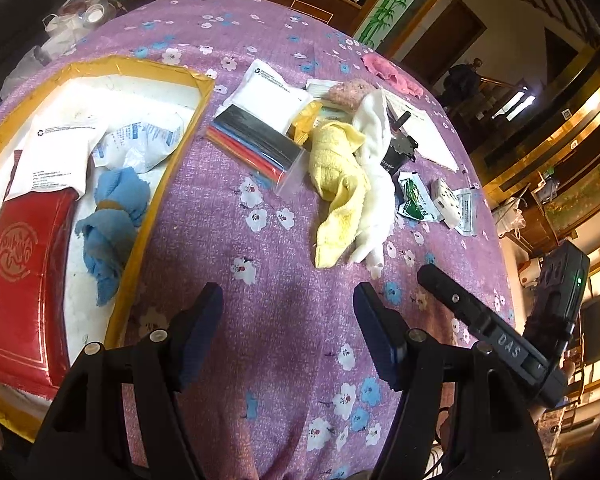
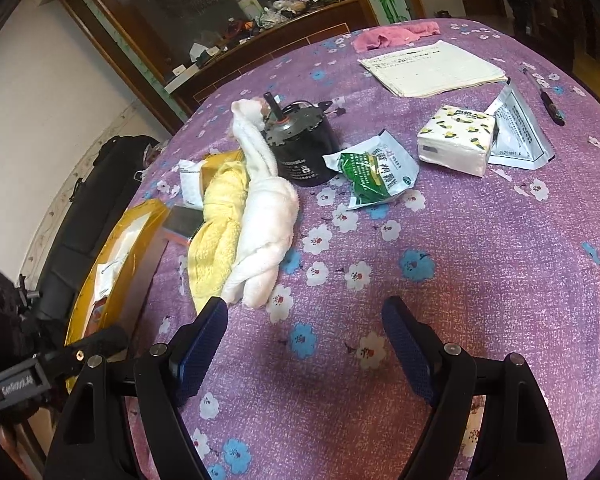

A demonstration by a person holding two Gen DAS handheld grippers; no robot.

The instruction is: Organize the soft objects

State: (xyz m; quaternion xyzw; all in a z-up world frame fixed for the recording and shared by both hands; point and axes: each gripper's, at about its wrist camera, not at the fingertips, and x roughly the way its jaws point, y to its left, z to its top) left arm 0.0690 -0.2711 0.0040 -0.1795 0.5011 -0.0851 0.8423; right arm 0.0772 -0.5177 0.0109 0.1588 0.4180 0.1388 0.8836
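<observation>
A yellow towel (image 1: 336, 176) and a white towel (image 1: 374, 184) lie twisted side by side on the purple flowered tablecloth; both also show in the right wrist view, yellow (image 2: 216, 232) and white (image 2: 264, 216). A blue cloth (image 1: 112, 216) lies inside a gold-rimmed box (image 1: 156, 184). A pink cloth (image 1: 392, 74) lies at the far edge, also in the right wrist view (image 2: 392, 36). My left gripper (image 1: 288, 300) is open and empty above bare cloth, short of the towels. My right gripper (image 2: 304, 316) is open and empty, just right of the towels' near ends.
The box also holds a red packet (image 1: 24, 284) and white pouches (image 1: 60, 148). On the table lie a bag of coloured tubes (image 1: 256, 144), a black motor (image 2: 300, 148), a green sachet (image 2: 372, 168), a tissue pack (image 2: 456, 140), papers (image 2: 432, 68) and a pen (image 2: 552, 106).
</observation>
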